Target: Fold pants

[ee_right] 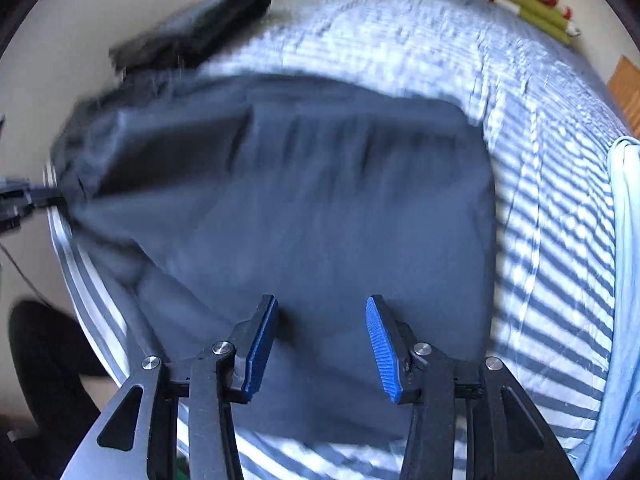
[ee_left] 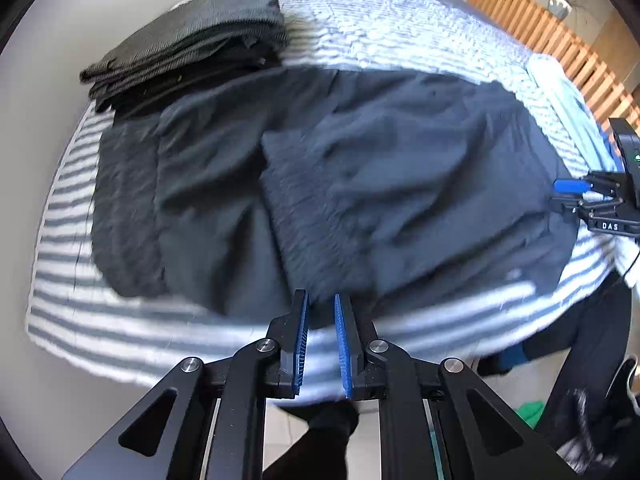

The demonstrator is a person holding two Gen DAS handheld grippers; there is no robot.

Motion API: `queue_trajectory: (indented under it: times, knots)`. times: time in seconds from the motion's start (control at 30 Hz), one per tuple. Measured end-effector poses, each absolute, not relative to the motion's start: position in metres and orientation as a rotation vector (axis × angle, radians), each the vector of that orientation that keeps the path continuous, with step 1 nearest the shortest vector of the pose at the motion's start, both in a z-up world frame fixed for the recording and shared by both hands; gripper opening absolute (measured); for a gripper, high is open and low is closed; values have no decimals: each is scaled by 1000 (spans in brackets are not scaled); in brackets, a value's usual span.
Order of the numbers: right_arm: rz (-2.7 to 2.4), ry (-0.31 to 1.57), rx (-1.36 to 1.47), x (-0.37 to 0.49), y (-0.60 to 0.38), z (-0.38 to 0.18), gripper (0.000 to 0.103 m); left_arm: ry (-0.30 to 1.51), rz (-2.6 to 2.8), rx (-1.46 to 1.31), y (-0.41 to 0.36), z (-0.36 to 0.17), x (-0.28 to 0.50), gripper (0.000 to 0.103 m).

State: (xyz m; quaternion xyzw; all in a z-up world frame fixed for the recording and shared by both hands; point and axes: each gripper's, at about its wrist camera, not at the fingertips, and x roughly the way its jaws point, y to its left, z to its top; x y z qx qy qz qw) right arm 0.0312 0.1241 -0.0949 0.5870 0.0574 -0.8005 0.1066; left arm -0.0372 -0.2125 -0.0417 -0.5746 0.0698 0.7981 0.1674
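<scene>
Jaws on the left gripper are standing nearly closed, a narrow gap showing, nothing visibly pinched; the right gripper is hanging about half open over cloth, gripping nothing. Dark pants are lying rumpled across the striped bedspread, with folded clothes at eleven o'clock. Soft, light and limp, they are probably best pinched at hem or waistband edges. Both grippers are pointing steeply downward.

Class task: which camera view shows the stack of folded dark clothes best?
The left wrist view: the stack of folded dark clothes shows its layers clearly. In the right wrist view it is a small blurred dark shape near the upper left.
</scene>
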Motion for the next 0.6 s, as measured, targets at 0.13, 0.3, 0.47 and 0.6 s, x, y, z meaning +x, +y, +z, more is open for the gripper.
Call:
queue_trajectory:
  times: [0.13, 0.3, 0.47, 0.6]
  knots:
    - [-2329, 110, 1701, 39, 134, -82, 40, 11, 2274, -1585, -227, -16, -40, 56]
    - [-2399, 70, 1603, 20, 128, -57, 40, -40, 2355, -1527, -222, -1, -78, 91]
    - [-2321, 121, 1673, 14, 114, -88, 40, -48, 2336, -1669, -213, -47, -121, 91]
    - [-2244, 188, 1686, 36, 108, -105, 39, -83, 2304, -1693, -212, -69, -129, 89]
